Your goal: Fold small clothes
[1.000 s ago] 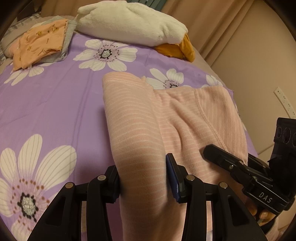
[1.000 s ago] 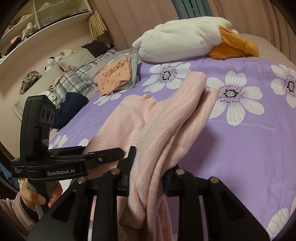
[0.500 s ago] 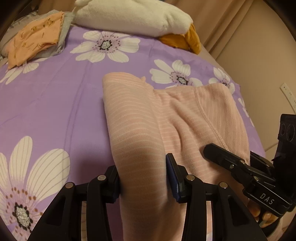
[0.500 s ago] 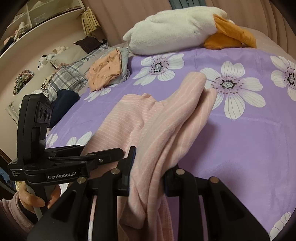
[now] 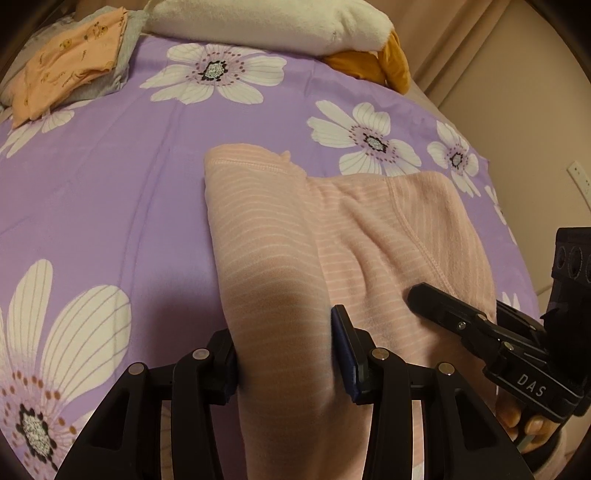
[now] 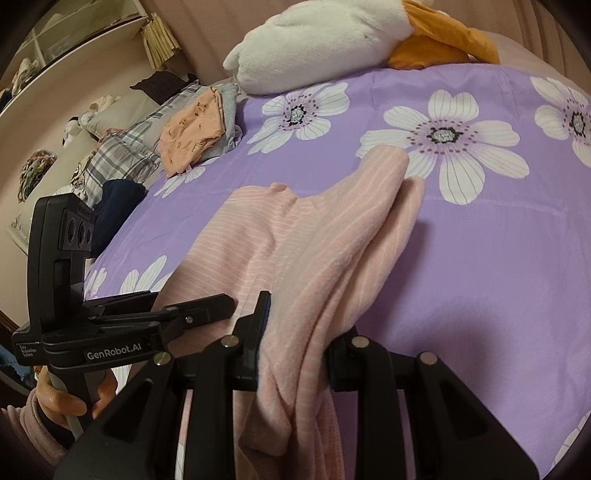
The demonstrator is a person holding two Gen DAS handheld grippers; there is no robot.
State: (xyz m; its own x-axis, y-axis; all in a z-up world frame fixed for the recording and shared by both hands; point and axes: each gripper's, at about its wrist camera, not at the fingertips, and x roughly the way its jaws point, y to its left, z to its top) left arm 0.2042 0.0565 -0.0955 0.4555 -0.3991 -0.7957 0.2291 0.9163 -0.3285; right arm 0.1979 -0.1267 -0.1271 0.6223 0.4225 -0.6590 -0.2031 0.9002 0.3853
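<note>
Left hand-held gripper (image 5: 286, 354) is clenching a fold of the pink garment (image 5: 332, 229); cloth is filling the gap between its pads. Right hand-held gripper (image 6: 297, 341) is grasping a bunched fold of the same garment (image 6: 325, 251), cloth draping down past its fingers. I am holding both side by side at the near end of the garment, left one on the left edge, right one on the right.

Garment is lying ahead of both hand-held grippers on the bed (image 5: 110, 184), its long axis running straight away from me toward the plush toy (image 5: 266, 18). Near end is lifted in the two grips; far end is resting on the purple flowered cover, with the hem showing at the far left corner. Neither hand is clearly nearer the far end, so I am judging the coming move as a two-handed one: carrying the held end forward over the resting part, or laying it flat first.

Room for moving: open cover is stretching ahead and to the left. Folded orange clothes (image 5: 70, 70) are sitting well apart at the far left, plush toy well apart at the far edge. On the right, the bed edge is dropping off just beside the garment, toward the wall, so I am favouring a path forward rather than rightward. Risk I am watching: the bunched right fold slipping or landing twisted.
</note>
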